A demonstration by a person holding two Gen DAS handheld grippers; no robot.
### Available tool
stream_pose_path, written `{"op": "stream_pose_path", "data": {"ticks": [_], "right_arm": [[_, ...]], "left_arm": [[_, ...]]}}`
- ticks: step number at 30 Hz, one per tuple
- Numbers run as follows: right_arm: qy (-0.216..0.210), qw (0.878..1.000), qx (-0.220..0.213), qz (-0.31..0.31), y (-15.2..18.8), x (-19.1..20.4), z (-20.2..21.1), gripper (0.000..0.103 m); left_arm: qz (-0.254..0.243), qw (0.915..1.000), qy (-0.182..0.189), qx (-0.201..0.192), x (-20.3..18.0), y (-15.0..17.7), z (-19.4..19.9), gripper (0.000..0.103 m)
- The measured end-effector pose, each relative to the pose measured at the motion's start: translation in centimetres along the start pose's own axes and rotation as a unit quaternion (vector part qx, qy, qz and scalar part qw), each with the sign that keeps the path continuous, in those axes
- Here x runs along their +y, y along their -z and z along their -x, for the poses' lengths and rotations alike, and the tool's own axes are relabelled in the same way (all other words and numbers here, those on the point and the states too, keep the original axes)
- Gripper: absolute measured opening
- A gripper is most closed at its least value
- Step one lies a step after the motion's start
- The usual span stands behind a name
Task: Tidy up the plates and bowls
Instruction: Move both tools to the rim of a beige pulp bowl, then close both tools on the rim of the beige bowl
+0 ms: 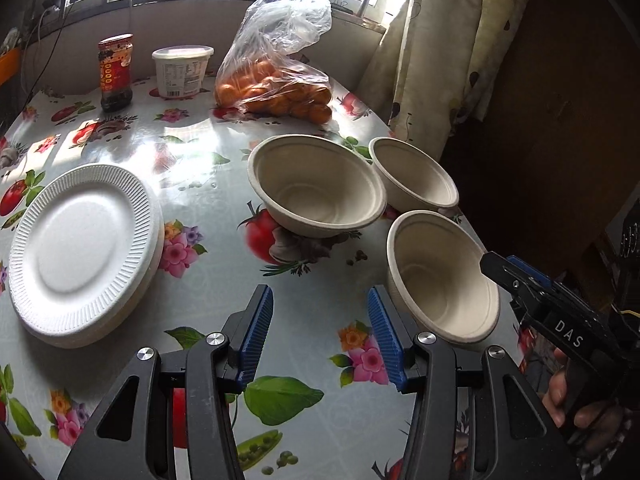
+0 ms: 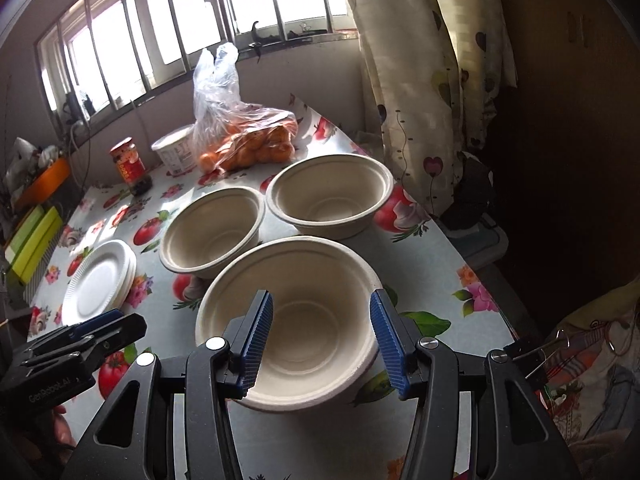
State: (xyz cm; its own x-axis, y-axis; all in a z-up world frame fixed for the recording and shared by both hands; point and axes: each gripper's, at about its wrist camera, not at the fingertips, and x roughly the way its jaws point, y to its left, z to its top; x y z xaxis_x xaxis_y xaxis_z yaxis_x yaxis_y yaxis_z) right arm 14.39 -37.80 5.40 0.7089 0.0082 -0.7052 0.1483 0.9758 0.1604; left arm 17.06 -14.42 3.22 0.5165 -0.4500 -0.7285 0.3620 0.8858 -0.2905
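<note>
Three round beige paper bowls sit on the table with the shiny flowery cloth (image 1: 208,280). In the left wrist view, the near bowl (image 1: 440,280) is at the lower right, the big middle bowl (image 1: 316,188) is in the centre, and the far bowl (image 1: 414,174) is just right of it, near the table edge. The middle bowl and the far bowl look like they touch at the rims. The stack of white ridged foam plates (image 1: 80,248) lies at the left of that view, well apart from the bowls.

The left gripper (image 1: 320,336) hangs over bare cloth at the bottom of its view. Its blue ridged pads (image 1: 256,340) stand apart with nothing between them, so it is let go and empty. The near bowl is just to the right of its right pad.

In the right wrist view, the right gripper (image 2: 320,340) is over the near bowl (image 2: 292,316). Its blue pads are spread apart above the bowl's hollow and do not press on the rim, so it grips nothing. The other gripper shows at the lower left of this view, beside the plates (image 2: 100,284).

At the back of the table stand a dark jar with a red label (image 1: 115,72), a white plastic tub (image 1: 182,70) and a clear plastic bag of oranges (image 1: 276,68). A cream curtain with hearts (image 1: 440,48) hangs at the upper right.
</note>
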Motion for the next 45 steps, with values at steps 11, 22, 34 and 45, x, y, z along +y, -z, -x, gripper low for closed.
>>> {"op": "stream_pose_path", "data": {"ticks": [11, 22, 34, 45], "right_arm": [[0.006, 0.999, 0.022, -0.045, 0.5, -3.7, -1.4, 0.051], [0.001, 0.999, 0.037, -0.03, 0.6, -3.8, -2.6, 0.041], [-0.016, 0.999, 0.037, -0.028, 0.7, -3.5, -2.8, 0.022], [-0.025, 0.999, 0.037, -0.026, 0.7, -3.0, -3.0, 0.016]], "left_arm": [[-0.015, 0.9993, 0.019, 0.029, -2.0, -1.0, -3.1, 0.051], [-0.023, 0.9987, 0.017, 0.043, -2.7, -1.2, -4.5, 0.039], [-0.035, 0.9978, 0.023, 0.05, -3.3, -1.2, -4.9, 0.021], [-0.032, 0.9978, 0.031, 0.049, -3.3, -1.2, -5.1, 0.012]]}}
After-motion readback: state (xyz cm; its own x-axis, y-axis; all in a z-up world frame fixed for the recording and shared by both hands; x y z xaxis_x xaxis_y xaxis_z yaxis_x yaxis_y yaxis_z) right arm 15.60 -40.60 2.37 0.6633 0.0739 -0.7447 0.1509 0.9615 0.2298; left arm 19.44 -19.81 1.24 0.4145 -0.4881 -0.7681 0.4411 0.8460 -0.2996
